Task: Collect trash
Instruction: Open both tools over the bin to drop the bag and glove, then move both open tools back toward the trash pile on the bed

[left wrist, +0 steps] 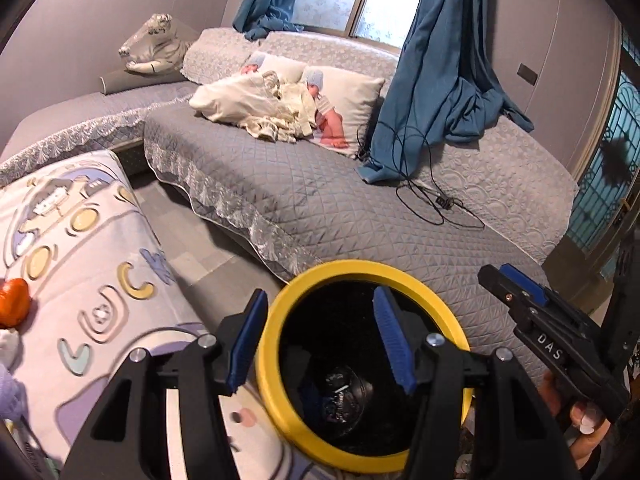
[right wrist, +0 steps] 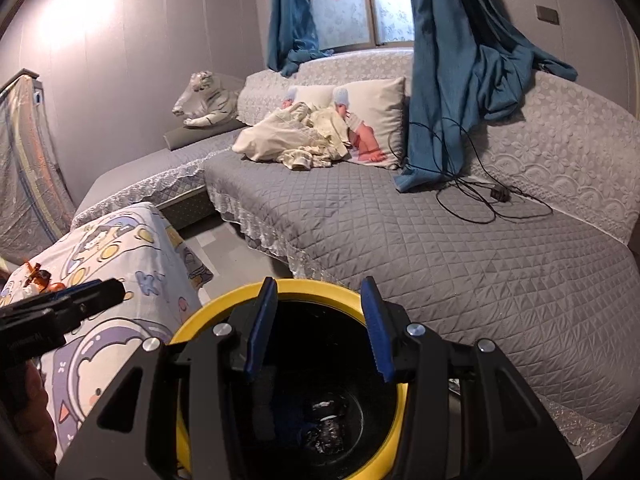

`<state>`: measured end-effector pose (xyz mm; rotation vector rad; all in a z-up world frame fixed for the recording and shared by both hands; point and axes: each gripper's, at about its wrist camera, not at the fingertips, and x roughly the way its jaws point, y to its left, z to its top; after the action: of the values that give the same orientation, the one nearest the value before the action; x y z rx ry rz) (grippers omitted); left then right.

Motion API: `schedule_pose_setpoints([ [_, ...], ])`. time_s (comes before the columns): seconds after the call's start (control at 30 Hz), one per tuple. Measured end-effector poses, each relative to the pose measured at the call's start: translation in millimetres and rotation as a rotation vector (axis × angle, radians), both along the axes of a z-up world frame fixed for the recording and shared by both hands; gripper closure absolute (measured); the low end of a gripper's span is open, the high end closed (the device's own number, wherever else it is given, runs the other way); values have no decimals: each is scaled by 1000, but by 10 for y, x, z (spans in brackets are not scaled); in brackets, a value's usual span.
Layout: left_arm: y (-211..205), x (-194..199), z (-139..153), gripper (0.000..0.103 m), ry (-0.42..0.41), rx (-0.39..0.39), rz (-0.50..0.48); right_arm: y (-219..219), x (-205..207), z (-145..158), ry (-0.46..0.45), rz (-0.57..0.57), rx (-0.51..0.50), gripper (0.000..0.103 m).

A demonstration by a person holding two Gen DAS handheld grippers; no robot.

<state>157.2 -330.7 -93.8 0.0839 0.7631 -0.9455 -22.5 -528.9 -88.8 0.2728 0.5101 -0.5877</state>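
A yellow-rimmed black trash bin (left wrist: 276, 320) stands on the floor between the sofa and a cloth-covered table; it also shows in the right wrist view (right wrist: 200, 316). Dark crumpled trash (left wrist: 340, 400) lies at its bottom, also seen in the right wrist view (right wrist: 328, 424). My left gripper (left wrist: 320, 340) is open and empty over the bin's mouth. My right gripper (right wrist: 318, 332) is open and empty above the bin; its fingers (left wrist: 520, 292) show at the right of the left wrist view. An orange wrapper (left wrist: 14, 304) lies on the table cloth at the left, also in the right wrist view (right wrist: 38, 276).
A grey quilted sofa (right wrist: 400, 240) runs behind the bin, with pillows and a cream cloth (right wrist: 296, 136), a black cable (right wrist: 480, 200), blue curtains (right wrist: 460, 60) and a toy tiger (right wrist: 204, 100). The table carries a cartoon-printed cloth (left wrist: 100, 260).
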Motion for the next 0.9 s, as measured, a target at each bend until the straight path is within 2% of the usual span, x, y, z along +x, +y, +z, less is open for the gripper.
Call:
schedule_pose_setpoints([
  [0.2,453,108,195,50,-40,-17,58,270,56,176,-33,64,-40,60],
  [0.43,1102,276,468,35,-100,-33,164,664,260,351,-61,175,-75,53],
  [0.67,1773,371,602,24,-149,-19,278,1275,563,519,-93,350,-111,43],
  [0.77,2095,412,633,19,-173,-5,343,1546,709,530,-93,429,-118,42],
  [0.9,2548,480,623,18,-171,6,427,1911,897,497,-84,529,-122,40],
])
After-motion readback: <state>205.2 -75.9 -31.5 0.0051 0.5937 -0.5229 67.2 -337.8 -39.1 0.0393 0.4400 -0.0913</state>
